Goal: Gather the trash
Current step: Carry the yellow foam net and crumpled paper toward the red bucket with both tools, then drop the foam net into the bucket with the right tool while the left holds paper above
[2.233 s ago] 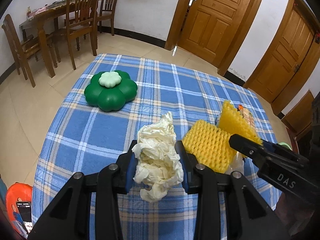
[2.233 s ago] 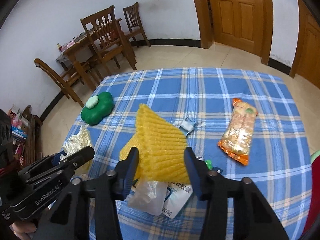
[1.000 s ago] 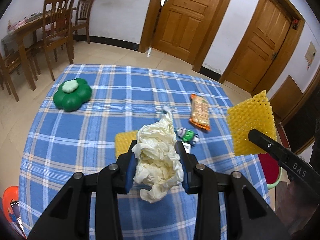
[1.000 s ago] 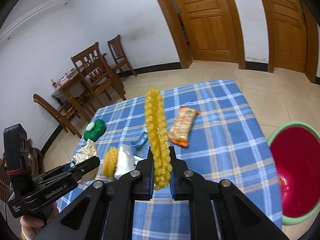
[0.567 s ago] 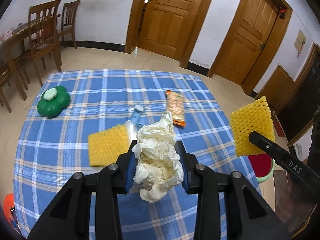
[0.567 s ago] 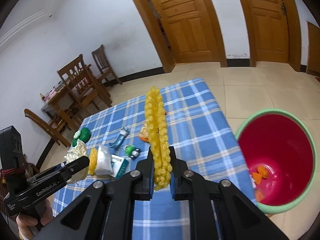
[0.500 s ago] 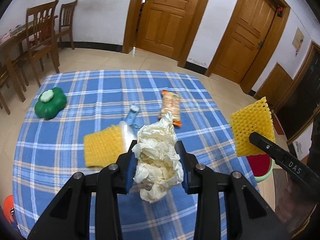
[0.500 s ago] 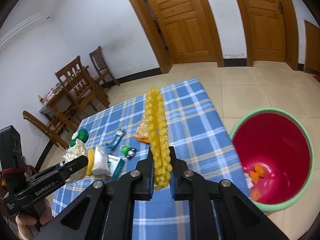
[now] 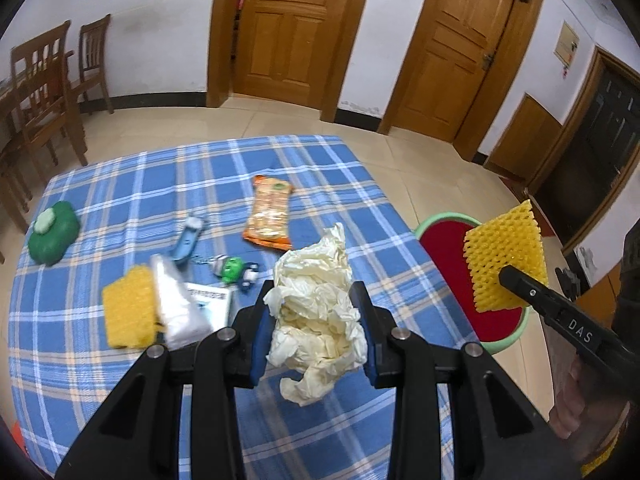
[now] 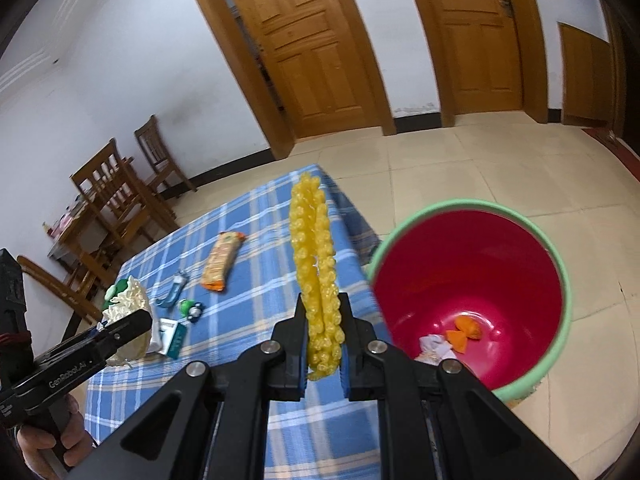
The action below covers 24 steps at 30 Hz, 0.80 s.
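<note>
My left gripper (image 9: 312, 328) is shut on a crumpled cream paper wad (image 9: 316, 304), held above the blue checked tablecloth (image 9: 120, 380). My right gripper (image 10: 323, 334) is shut on a yellow foam net (image 10: 316, 264), seen edge-on just left of the red bin (image 10: 472, 272) with a green rim on the floor. In the left wrist view the foam net (image 9: 506, 264) hangs over the bin (image 9: 448, 248) beyond the table's right edge. The bin holds orange scraps (image 10: 464, 330) and a white scrap.
On the cloth lie a second yellow foam net (image 9: 128, 312), a clear plastic bag (image 9: 176, 308), a small box (image 9: 212, 304), a green toy (image 9: 234, 270), a blue item (image 9: 188, 240), an orange snack packet (image 9: 270, 212) and a green clover-shaped box (image 9: 52, 232). Wooden chairs (image 9: 44, 92) stand at left, doors behind.
Both grippers have swung right with their loads. The red bin has come nearer in the right wrist view and the foam net now hangs beside its rim. Both grips are unchanged.
</note>
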{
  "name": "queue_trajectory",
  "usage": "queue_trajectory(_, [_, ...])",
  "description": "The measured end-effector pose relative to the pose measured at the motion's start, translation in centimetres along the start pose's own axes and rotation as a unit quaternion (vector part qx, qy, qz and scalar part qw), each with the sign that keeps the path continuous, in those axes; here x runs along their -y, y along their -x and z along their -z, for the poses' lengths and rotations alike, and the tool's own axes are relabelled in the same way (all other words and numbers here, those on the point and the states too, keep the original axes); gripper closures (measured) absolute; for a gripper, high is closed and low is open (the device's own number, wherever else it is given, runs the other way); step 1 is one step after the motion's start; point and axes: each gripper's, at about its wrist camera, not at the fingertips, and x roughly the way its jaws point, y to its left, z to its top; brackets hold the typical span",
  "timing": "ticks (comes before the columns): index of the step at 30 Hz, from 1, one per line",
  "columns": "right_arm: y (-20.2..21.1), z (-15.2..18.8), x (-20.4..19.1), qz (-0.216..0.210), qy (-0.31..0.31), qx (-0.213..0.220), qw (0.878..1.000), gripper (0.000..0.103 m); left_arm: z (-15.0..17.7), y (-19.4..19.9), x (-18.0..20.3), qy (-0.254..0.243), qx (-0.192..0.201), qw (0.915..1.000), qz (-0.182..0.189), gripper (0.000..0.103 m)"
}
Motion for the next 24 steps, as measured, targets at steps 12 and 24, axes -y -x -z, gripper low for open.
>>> queue_trajectory(12, [-0.1, 0.5, 5.5, 0.044, -0.049, 0.0, 0.998, 0.09, -0.5, -3.1, 5.2, -0.05, -0.025, 0.9982, 0.024, 0.066])
queue_trajectory(24, [-0.6, 1.4, 9.9, 0.059, -0.103, -0.012, 0.993, 0.087, -0.9, -6.2, 9.2, -0.085, -0.05, 0.9941, 0.045, 0.066])
